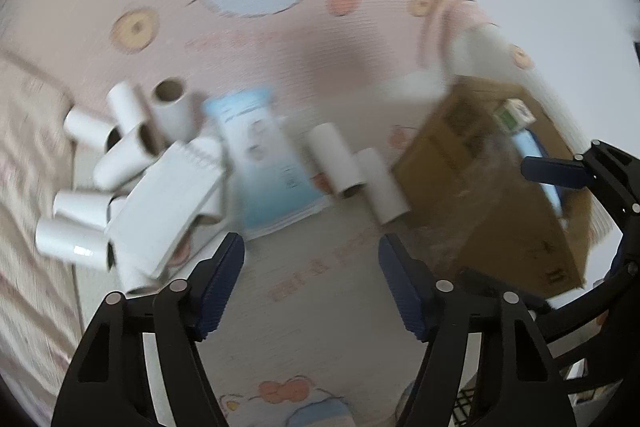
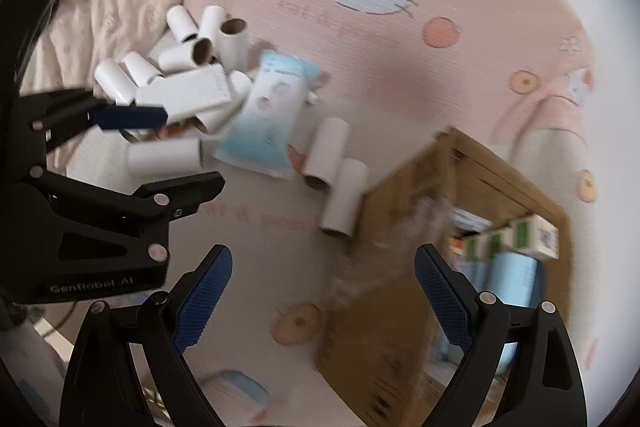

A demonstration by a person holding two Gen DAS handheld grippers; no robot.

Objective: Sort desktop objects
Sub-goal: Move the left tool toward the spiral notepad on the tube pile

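Blue-padded, my left gripper (image 1: 312, 259) and right gripper (image 2: 324, 275) both gape apart, holding nothing. Beyond them stands the brown cardboard box (image 2: 404, 331); left of it lie two white paper tubes (image 2: 334, 173), a pale-blue tissue pack (image 2: 272, 115), then the heaped white tubes (image 2: 172, 63).

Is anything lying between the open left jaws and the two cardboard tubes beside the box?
Nothing visible does. The left gripper is open and empty, and only bare mat lies between it and the two tubes next to the cardboard box.
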